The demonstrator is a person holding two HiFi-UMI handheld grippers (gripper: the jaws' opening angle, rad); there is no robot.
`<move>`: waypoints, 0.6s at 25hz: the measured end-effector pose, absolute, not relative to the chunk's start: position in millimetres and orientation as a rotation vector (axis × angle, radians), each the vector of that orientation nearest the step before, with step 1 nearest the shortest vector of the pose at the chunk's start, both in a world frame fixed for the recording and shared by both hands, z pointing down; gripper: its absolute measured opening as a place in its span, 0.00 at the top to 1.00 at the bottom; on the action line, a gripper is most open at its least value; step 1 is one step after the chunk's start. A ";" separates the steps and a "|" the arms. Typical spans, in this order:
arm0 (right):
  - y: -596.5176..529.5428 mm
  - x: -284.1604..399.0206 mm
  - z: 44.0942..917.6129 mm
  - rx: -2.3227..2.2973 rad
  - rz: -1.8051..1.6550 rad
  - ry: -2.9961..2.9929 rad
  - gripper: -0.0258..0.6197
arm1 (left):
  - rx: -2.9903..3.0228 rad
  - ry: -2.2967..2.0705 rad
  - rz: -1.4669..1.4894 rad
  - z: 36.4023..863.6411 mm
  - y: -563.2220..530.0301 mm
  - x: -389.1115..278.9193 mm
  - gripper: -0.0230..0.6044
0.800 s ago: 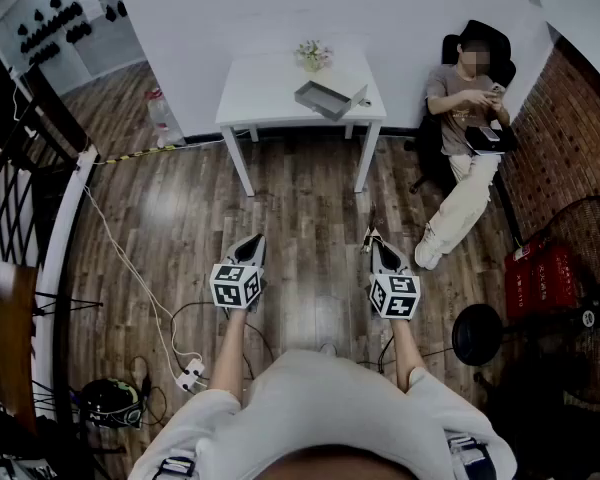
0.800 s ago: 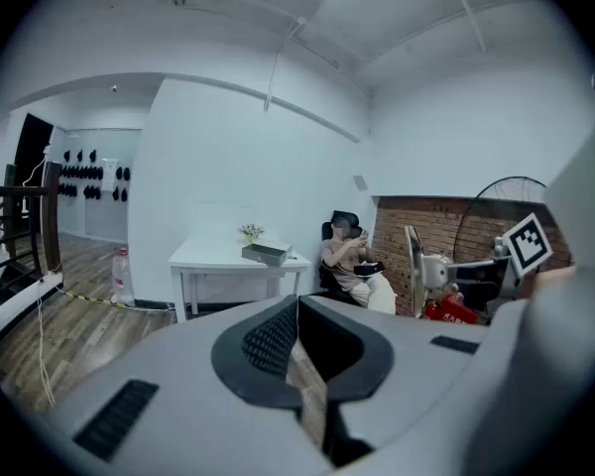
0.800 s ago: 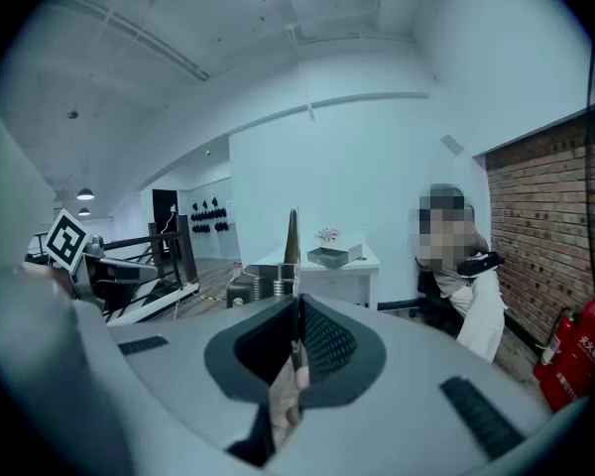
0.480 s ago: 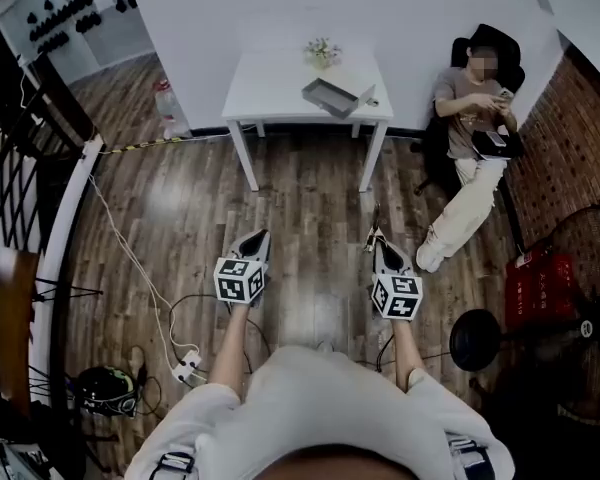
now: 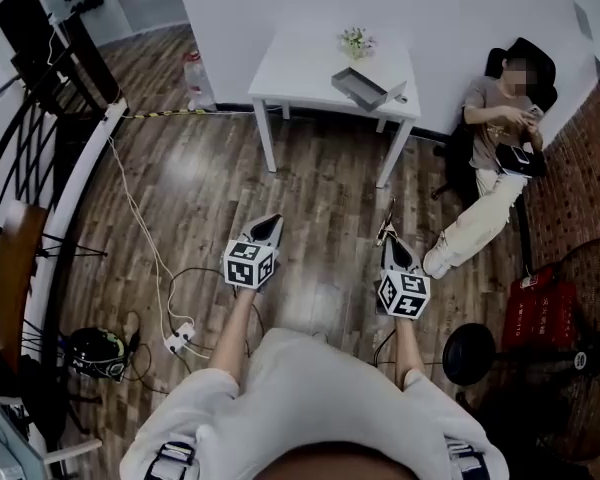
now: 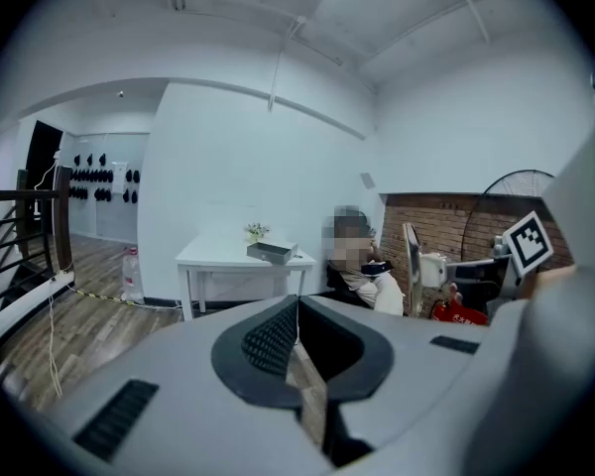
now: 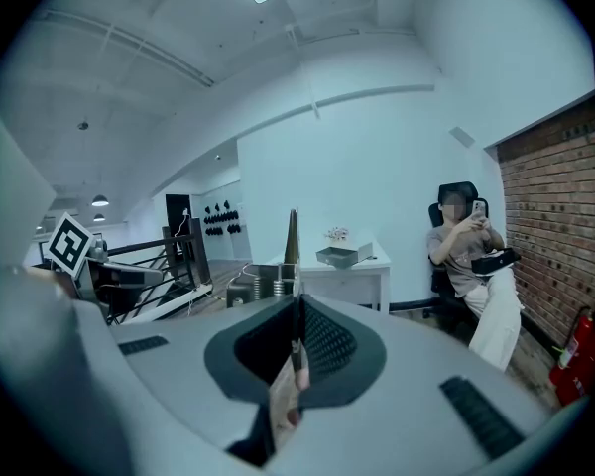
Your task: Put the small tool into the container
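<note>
My right gripper (image 5: 389, 236) is shut on the small tool (image 5: 390, 214), a thin pointed metal piece that sticks out past the jaws over the wooden floor. In the right gripper view the small tool (image 7: 292, 238) rises straight from between the closed pads. The container (image 5: 365, 87), an open grey box, lies on the white table (image 5: 310, 63) far ahead by the wall, also seen as the container (image 7: 341, 256) and the container (image 6: 271, 252). My left gripper (image 5: 268, 230) is shut with nothing in it, level with the right gripper.
A small flower pot (image 5: 356, 40) stands behind the box. A person (image 5: 500, 133) sits in a chair right of the table. A fan (image 5: 472, 352) and red extinguishers (image 5: 542, 310) stand at right. Cables and a power strip (image 5: 177, 340) lie at left by a railing (image 5: 75, 198).
In the head view the table and the seated person have shifted to the right and the grippers sit slightly lower. Both grippers keep the same pose and stay shut.
</note>
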State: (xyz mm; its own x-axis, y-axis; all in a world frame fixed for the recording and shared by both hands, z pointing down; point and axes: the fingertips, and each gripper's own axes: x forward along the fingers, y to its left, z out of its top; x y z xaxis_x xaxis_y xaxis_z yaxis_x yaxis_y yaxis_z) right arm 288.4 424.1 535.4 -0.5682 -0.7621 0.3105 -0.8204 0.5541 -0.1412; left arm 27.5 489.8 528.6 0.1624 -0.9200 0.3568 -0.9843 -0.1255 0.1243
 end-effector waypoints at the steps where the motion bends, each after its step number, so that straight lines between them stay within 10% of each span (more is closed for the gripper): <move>1: 423.0 287.8 535.9 1.322 0.395 -2.581 0.96 | 2.112 -1.826 0.274 530.1 490.0 27.6 0.95; 15: 393.1 282.1 540.6 1.300 0.380 -2.585 0.96 | 2.119 -1.813 0.271 536.6 455.0 34.0 0.95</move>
